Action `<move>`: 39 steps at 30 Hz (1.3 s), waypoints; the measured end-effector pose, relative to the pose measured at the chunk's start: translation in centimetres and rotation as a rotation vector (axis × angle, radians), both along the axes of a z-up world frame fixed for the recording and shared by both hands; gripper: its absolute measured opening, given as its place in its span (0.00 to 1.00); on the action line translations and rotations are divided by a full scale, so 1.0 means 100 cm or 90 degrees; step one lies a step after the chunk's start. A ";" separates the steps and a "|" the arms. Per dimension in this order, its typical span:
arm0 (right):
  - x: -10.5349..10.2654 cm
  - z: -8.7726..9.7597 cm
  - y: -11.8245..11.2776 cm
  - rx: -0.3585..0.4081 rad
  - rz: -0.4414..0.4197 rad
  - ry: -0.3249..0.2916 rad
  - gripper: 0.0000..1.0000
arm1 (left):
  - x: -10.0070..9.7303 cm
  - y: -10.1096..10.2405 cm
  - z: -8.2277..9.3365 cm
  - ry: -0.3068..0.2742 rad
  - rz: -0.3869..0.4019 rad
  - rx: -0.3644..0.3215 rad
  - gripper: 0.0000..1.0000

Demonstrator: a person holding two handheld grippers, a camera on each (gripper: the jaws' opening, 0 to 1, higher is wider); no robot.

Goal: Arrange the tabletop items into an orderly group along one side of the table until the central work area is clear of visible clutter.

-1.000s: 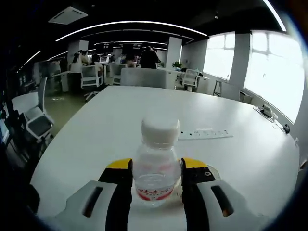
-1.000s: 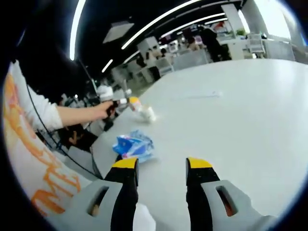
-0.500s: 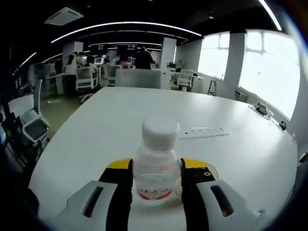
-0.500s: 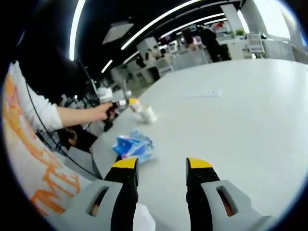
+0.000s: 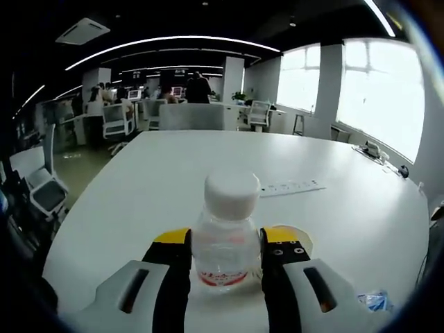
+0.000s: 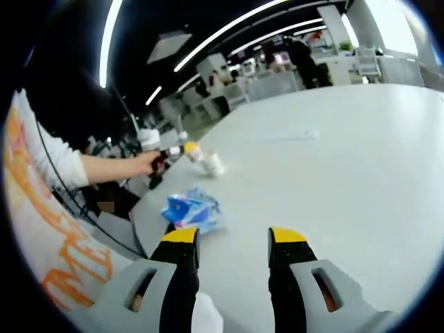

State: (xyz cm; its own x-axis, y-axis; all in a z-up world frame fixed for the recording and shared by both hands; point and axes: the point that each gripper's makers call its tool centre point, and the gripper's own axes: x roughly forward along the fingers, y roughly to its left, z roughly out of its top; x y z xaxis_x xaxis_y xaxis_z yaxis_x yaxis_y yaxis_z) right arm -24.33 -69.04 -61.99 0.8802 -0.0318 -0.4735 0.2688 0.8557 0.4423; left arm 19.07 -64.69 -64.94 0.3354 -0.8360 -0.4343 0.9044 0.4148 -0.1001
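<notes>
In the left gripper view, grey office chairs (image 5: 41,187) stand at the far left beside the large white oval worktop (image 5: 173,173). At the centre, the left gripper (image 5: 225,243) has its black, yellow-tipped fingers (image 5: 173,267) clamped on a small clear plastic water bottle with a white cap and a red label (image 5: 225,239); the bottle stands upright between them, its base close to the worktop, though I cannot tell whether it touches. Just beyond the bottle and a little to the right, a flat white power strip (image 5: 291,186) lies on the worktop. Far back, people stand among desks (image 5: 198,87), and bright windows (image 5: 378,90) fill the right wall. At the lower right edge, a small crumpled blue and white packet (image 5: 374,301) lies on the worktop.

In the right gripper view, a person's white sleeve and bare forearm (image 6: 90,166) reach in from the left, the hand (image 6: 149,162) holding the left gripper (image 6: 198,156), which grips the same bottle (image 6: 212,165) near the worktop's edge (image 6: 159,191). Nearer the camera, the blue and white packet (image 6: 191,210) lies on the worktop, just beyond the left finger of the right gripper (image 6: 232,243). That gripper's fingers (image 6: 286,267) stand apart with nothing between them, above bare white worktop.
</notes>
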 end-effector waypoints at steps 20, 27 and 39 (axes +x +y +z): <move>0.002 0.001 0.006 -0.001 0.003 -0.010 0.38 | 0.001 0.008 0.019 0.029 0.041 -0.056 0.65; 0.006 0.001 0.013 -0.001 0.020 -0.018 0.38 | -0.005 0.019 0.025 0.027 0.032 -0.050 0.68; 0.001 0.002 0.016 -0.004 0.023 -0.028 0.38 | -0.024 0.046 0.029 0.035 0.036 -0.059 0.68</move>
